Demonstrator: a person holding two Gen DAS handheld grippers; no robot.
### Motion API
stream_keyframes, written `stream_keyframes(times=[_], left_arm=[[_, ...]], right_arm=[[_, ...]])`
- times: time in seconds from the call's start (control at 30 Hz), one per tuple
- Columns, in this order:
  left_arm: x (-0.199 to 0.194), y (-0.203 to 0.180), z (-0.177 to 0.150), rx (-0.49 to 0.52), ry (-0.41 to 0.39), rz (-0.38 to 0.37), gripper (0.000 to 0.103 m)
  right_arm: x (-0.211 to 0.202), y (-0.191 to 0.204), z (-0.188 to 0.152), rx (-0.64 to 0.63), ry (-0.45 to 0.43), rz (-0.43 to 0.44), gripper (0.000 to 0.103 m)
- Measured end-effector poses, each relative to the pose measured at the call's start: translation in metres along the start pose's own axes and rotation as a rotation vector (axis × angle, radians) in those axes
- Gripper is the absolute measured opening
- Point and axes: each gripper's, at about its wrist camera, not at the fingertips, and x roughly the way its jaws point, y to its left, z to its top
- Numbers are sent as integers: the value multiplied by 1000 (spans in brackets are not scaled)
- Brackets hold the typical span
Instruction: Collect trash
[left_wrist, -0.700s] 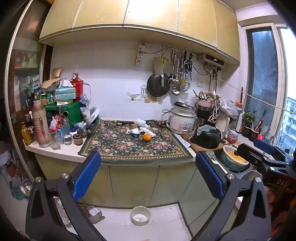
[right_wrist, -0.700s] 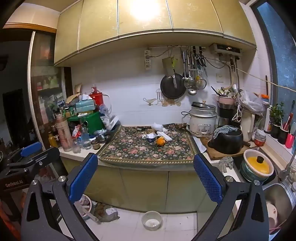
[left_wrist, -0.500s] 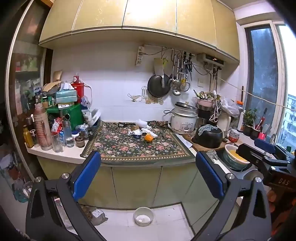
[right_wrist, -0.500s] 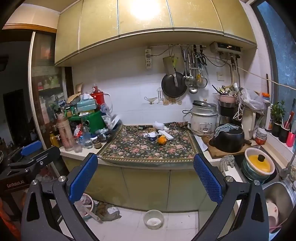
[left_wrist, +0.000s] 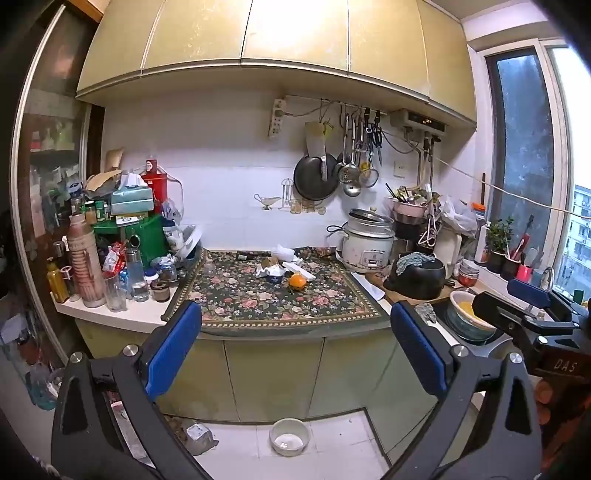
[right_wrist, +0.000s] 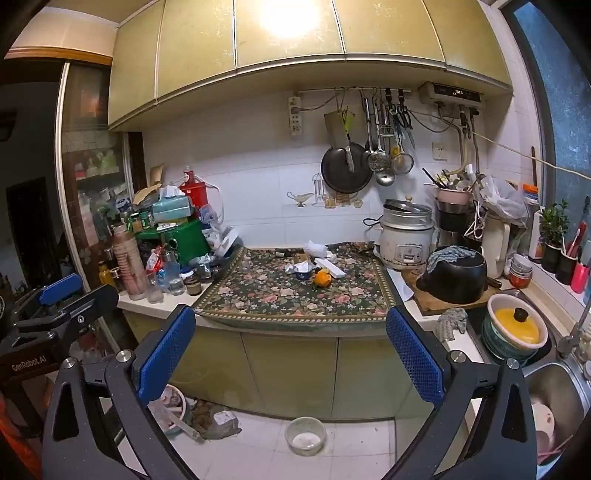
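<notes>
Both the left gripper (left_wrist: 295, 343) and right gripper (right_wrist: 290, 343) hang with fingers wide apart, empty, well short of the trash (right_wrist: 314, 264) heaped mid-tabletop (right_wrist: 258, 295), so a careless reach risks knocking the rice cooker (right_wrist: 406, 236)

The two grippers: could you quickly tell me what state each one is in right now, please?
Left gripper: open, holding nothing.
Right gripper: open, holding nothing.

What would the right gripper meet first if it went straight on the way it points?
Probably the front edge of the floral mat on the counter; nothing stands between the open right gripper and it, though depth is unclear.
</notes>
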Motion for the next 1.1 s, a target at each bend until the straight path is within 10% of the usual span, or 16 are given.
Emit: stream_keyframes(times=[1.1], left_arm=[[17, 5, -8, -62, 30, -15, 103]], right_arm=[[6, -5, -5, 22, 18, 6, 103]])
